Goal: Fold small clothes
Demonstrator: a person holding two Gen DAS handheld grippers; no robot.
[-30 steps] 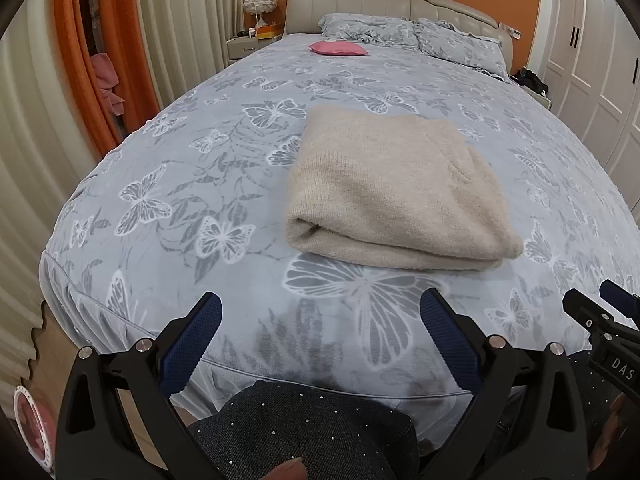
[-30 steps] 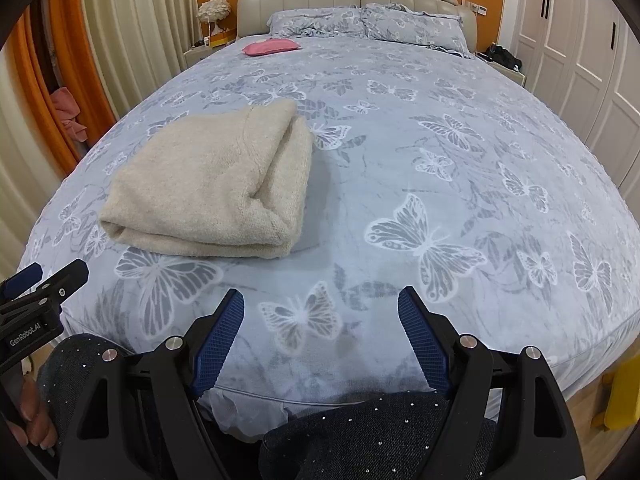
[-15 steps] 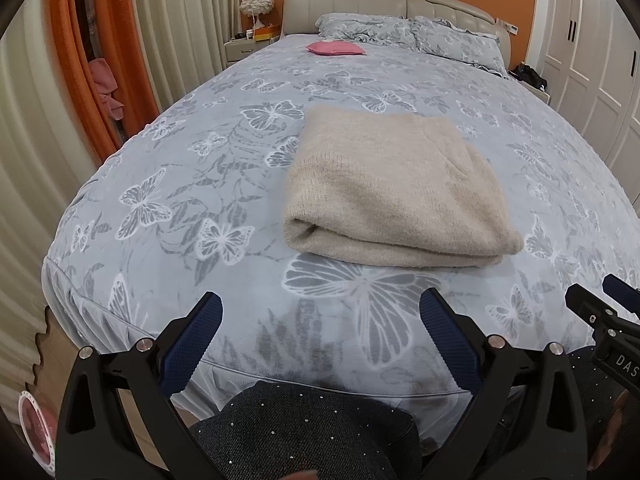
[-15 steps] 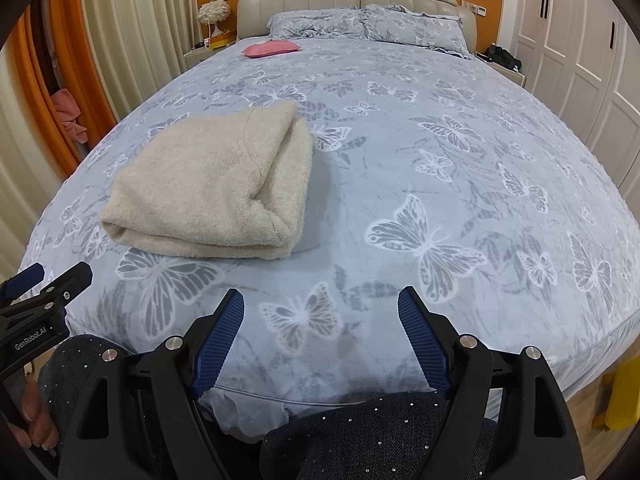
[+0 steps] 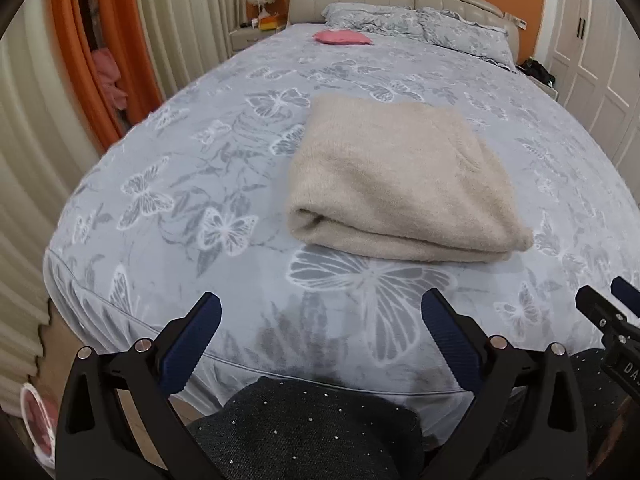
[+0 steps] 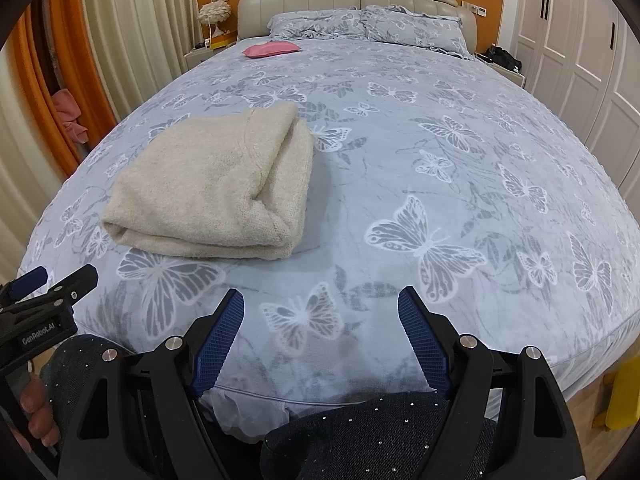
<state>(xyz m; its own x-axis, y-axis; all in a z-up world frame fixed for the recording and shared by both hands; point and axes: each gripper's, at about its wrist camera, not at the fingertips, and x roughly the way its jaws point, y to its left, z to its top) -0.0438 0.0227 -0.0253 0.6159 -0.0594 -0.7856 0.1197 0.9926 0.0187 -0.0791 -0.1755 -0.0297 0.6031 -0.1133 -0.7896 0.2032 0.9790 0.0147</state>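
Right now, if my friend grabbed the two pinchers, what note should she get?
Left gripper: open, empty, held short of the bed's near edge.
Right gripper: open, empty, same spot.
Beige sweater: lies folded on the butterfly bedspread, nothing touching it.
Pink item: far off near the pillows, possibly next.
Done: sweater looks folded.
Left: perhaps tidy its loose right edge.

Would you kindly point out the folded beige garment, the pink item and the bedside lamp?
Folded beige garment (image 5: 400, 176): left wrist view, top surface.
Pink item (image 6: 271, 49): right wrist view, its middle.
Bedside lamp (image 6: 215, 12): right wrist view, fluffy shade.
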